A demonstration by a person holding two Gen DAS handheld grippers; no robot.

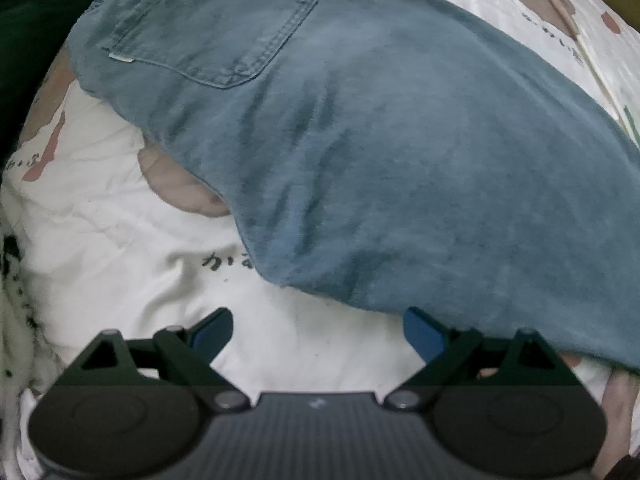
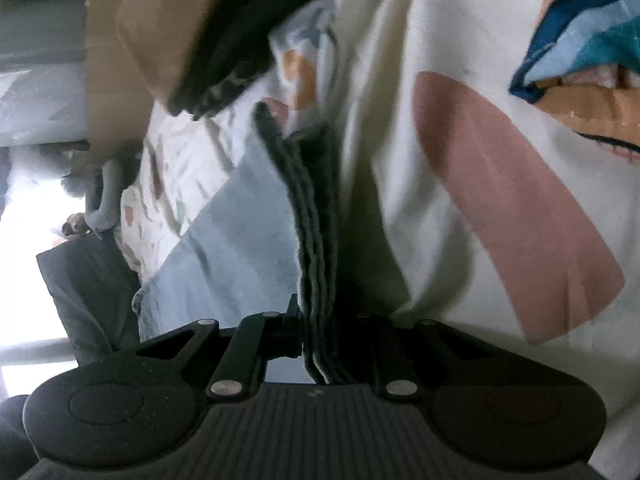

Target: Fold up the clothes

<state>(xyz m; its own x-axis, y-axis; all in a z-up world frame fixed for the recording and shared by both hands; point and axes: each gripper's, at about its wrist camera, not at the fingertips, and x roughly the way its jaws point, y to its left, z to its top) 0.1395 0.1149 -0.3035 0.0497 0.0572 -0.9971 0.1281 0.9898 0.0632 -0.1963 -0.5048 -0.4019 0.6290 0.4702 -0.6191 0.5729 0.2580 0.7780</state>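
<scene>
Pinching a stack of dark grey-blue fabric edges, the right gripper (image 2: 316, 340) has its jaws drawn nearly together on the cloth, and at least three layered folds (image 2: 314, 240) run up and away from between them. On one side of that bundle lies a pale blue stretch of the same garment; on the other, a white bedsheet (image 2: 384, 80) printed with one large pink shape. Beyond, blurred, sit one brown cardboard-coloured surface and one patterned blue-and-teal cloth (image 2: 592, 32) at the upper corner.

The left gripper (image 1: 318, 336) points down with its two blue-tipped fingers (image 1: 422, 338) spread wide apart, nothing between them but bare sheet. One finger lies at the hem of a single pair of blue jeans (image 1: 380, 160), whether touching I cannot tell. The jeans lie flat across the bed, one back pocket (image 1: 216, 28) facing up with one small white tag at its corner. The sheet (image 1: 120, 220) around them shows several pink shapes and dark script.
</scene>
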